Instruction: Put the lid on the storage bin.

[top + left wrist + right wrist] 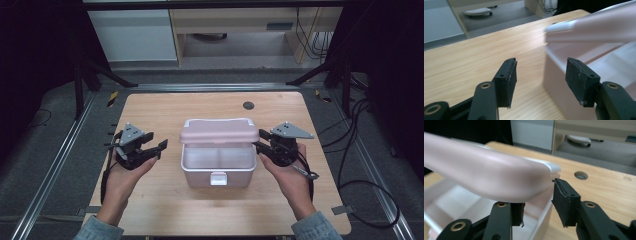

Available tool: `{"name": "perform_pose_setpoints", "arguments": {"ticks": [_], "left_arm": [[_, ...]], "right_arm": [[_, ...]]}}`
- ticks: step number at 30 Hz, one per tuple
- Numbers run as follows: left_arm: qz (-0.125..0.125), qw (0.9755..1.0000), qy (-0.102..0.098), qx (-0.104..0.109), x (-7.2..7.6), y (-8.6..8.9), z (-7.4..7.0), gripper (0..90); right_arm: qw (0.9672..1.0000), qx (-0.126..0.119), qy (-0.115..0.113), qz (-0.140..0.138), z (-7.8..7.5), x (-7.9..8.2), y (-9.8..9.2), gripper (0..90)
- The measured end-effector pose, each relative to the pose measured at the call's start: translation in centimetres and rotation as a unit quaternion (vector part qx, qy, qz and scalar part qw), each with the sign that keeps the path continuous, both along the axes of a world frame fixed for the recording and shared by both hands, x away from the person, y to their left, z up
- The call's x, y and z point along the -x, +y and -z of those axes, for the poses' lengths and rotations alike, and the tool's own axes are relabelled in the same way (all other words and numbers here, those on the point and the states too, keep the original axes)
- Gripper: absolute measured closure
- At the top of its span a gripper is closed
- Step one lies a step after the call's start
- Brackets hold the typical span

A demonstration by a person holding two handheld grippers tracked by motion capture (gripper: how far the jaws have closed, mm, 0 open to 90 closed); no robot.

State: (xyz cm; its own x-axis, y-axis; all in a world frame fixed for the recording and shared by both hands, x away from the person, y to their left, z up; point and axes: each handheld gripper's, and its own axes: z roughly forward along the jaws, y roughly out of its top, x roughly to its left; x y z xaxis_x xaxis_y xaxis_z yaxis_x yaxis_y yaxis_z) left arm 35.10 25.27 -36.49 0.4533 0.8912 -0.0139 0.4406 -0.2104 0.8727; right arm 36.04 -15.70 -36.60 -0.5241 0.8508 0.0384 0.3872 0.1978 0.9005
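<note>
Pink lunchbox (218,156) lid raised, tongs (161,146) (256,146) flanking, parted.

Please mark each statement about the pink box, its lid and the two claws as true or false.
1. The lid of the box is raised. True.
2. The left claw grips the lid. False: it is open, apart from the box.
3. The box has two compartments. True.
4. The box stands on the floor. False: it stands on the table.
5. The right claw is by the box's right side. True.

Black two-jaw left gripper (156,146) and right gripper (260,146), grey plates, blue sleeves (314,228).
</note>
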Motion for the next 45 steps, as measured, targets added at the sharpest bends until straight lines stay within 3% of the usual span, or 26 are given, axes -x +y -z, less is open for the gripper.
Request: {"name": "perform_pose_setpoints", "arguments": {"ticks": [4, 9, 12, 14, 18, 21, 22, 23, 25, 27, 28, 29, 33, 39, 42, 43, 45], "left_arm": [[-0.014, 0.9999, 0.001, 0.001, -0.1, 1.4, 0.2, 40.3], [-0.025, 0.9997, -0.006, -0.004, -0.5, 2.1, 0.2, 37.7], [-0.029, 0.9995, -0.010, -0.008, -0.6, 2.0, 0.6, 37.6], [-0.027, 0.9996, -0.006, -0.008, -0.6, 1.9, 1.0, 37.5], [-0.022, 0.9997, -0.003, -0.008, -0.6, 1.6, 1.4, 37.1], [-0.014, 0.9999, -0.006, -0.002, -0.5, 1.1, 1.5, 36.1], [-0.002, 1.0000, -0.006, -0.001, -0.1, 0.2, 1.7, 35.6], [-0.002, 1.0000, -0.006, -0.001, -0.1, 0.2, 1.7, 35.6], [0.030, 0.9995, 0.001, 0.008, 0.6, -1.3, 2.1, 34.3], [0.042, 0.9990, 0.001, 0.013, 0.8, -1.9, 2.2, 33.5], [0.063, 0.9979, -0.001, 0.015, 1.5, -3.2, 2.1, 32.8], [0.063, 0.9979, -0.001, 0.015, 1.5, -3.2, 2.1, 32.5], [0.107, 0.9942, -0.007, 0.014, 2.3, -5.5, 1.6, 30.8], [0.113, 0.9929, -0.022, 0.030, 1.5, -7.0, 0.4, 30.9], [0.109, 0.9922, -0.036, 0.049, 0.9, -7.3, -0.8, 32.3], [0.109, 0.9922, -0.036, 0.049, 0.9, -7.3, -0.8, 32.6], [0.125, 0.9910, -0.013, 0.048, 0.8, -6.6, -1.0, 33.5]], "right_arm": [[0.9989, 0.028, 0.033, -0.019, 1.1, 1.0, -0.7, 54.2], [0.9970, 0.029, 0.058, -0.042, 1.6, 1.3, -1.3, 44.8], [0.9964, 0.033, 0.053, -0.057, 1.8, 1.1, -1.3, 34.8], [0.9965, 0.033, 0.047, -0.060, 1.8, 1.0, -1.6, 32.6], [0.9949, 0.025, 0.061, -0.075, 1.5, 1.0, -2.6, 27.0], [0.9951, 0.021, 0.066, -0.071, 1.1, 0.7, -3.1, 25.1], [0.9935, 0.056, 0.071, -0.069, 0.9, 0.5, -2.8, 22.3], [0.9923, 0.070, 0.073, -0.072, 0.8, 0.6, -2.6, 23.1], [0.9912, 0.083, 0.078, -0.067, 0.5, 0.6, -2.5, 24.2], [0.9924, 0.070, 0.077, -0.067, 0.2, 0.6, -2.5, 25.5], [0.9926, 0.068, 0.075, -0.066, 0.0, 0.5, -2.5, 25.2], [0.9926, 0.068, 0.075, -0.066, 0.0, 0.5, -2.5, 25.2], [0.9947, 0.050, 0.071, -0.054, -0.5, 0.2, -2.7, 23.9], [0.9934, 0.053, 0.082, -0.061, 0.0, 0.2, -2.8, 23.0], [0.9915, 0.066, 0.092, -0.064, 0.5, 0.4, -3.2, 21.9], [0.9915, 0.066, 0.092, -0.064, 0.5, 0.4, -3.2, 21.9], [0.9926, 0.066, 0.086, -0.056, 0.5, 1.0, -4.3, 22.0]]}}
